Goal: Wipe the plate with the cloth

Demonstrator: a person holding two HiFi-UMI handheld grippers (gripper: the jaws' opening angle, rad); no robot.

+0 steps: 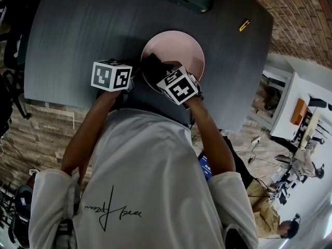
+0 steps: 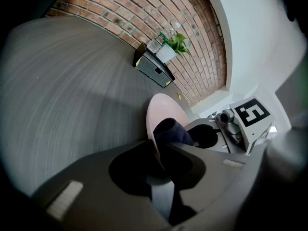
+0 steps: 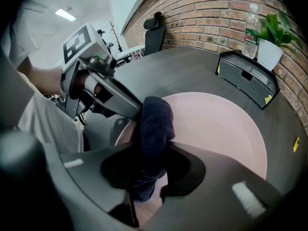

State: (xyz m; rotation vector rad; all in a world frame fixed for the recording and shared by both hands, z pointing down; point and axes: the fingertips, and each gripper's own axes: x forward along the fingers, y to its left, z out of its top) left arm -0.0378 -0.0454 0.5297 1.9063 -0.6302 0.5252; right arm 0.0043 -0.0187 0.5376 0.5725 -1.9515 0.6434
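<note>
Right gripper view: right gripper [image 3: 154,153] clenched on dark cloth [image 3: 156,117], frame centre, over pink plate [image 3: 216,124].
Left gripper [image 2: 161,150] grips the plate's near rim; hard strokes could lever it loose.

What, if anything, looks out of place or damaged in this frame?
Nothing stands out. The left tongs clamp the pink plate by its rim, and the right tongs hold the dark cloth against it. No spill or crack shows on plate or table.
</note>
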